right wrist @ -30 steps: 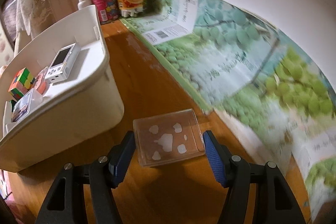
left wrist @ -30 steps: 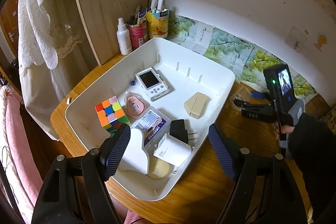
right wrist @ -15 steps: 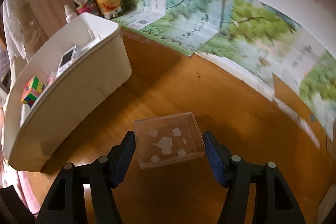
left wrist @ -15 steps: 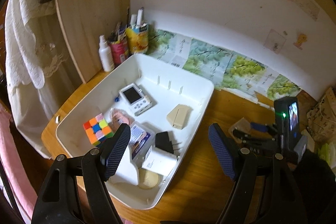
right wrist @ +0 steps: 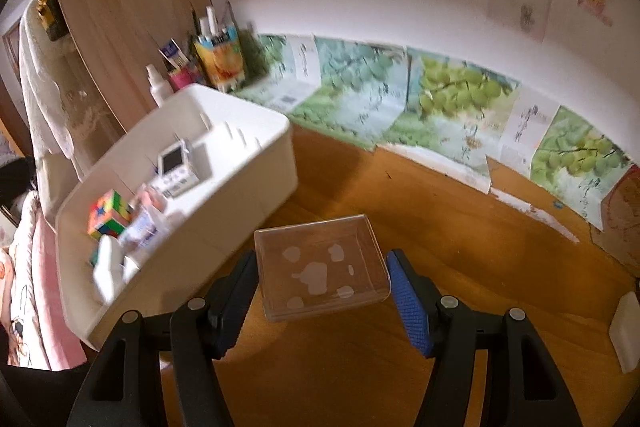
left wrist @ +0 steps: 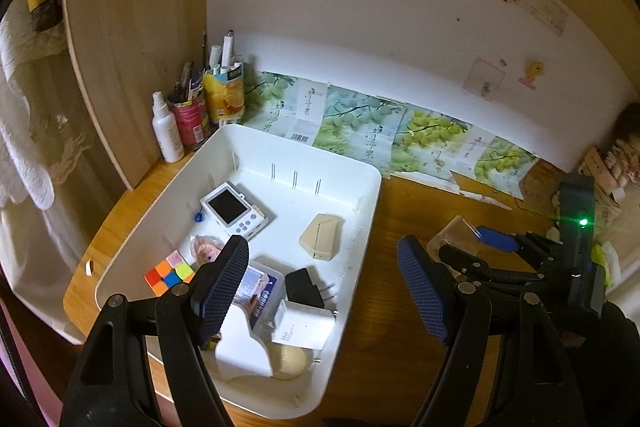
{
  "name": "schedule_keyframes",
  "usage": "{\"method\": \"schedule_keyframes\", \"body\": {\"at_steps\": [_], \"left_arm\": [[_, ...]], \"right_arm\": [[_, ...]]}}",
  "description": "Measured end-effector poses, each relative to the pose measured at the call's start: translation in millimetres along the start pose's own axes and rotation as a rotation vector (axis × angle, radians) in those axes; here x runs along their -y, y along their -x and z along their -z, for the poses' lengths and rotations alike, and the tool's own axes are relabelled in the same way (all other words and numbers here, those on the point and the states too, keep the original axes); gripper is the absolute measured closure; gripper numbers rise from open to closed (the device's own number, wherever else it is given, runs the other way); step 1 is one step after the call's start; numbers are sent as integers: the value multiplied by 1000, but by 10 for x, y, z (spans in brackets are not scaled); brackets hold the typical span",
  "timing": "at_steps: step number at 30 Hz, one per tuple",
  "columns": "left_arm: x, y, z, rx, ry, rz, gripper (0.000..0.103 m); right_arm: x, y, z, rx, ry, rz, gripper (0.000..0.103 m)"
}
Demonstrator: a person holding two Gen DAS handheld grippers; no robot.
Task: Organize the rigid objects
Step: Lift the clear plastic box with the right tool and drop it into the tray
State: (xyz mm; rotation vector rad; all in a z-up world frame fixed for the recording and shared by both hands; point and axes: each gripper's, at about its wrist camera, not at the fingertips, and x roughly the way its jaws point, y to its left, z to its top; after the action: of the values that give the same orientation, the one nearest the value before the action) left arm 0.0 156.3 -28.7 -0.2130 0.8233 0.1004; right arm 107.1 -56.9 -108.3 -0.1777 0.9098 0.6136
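Tabletop point(right wrist: 460, 211) takes up more of the right wrist view than a second ago, and the white bin point(right wrist: 224, 211) sits further off to the left. Right gripper point(right wrist: 320, 291) still clamps the clear plastic box point(right wrist: 320, 267) between its fingers, raised above the wood. Left gripper point(left wrist: 324, 291) hovers over the bin's edge, fingers wide and empty.

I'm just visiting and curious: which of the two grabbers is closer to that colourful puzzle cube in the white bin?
Left. The left gripper hangs over the white bin, just beside the puzzle cube. The right gripper is outside the bin over the table, gripping a clear plastic box.
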Motion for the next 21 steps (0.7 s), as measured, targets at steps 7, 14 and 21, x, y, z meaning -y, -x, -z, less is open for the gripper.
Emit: {"method": "schedule_keyframes", "body": {"at_steps": [7, 14, 21], "left_arm": [[-292, 56, -61, -2, -44, 41, 23], [-630, 85, -85, -7, -73, 60, 23], [-951, 150, -65, -3, -99, 55, 23]], "right_arm": [[-408, 177, -71, 59, -23, 18, 37], [-881, 177, -133, 102, -35, 10, 37], [-1303, 64, -151, 119, -50, -6, 37]]}}
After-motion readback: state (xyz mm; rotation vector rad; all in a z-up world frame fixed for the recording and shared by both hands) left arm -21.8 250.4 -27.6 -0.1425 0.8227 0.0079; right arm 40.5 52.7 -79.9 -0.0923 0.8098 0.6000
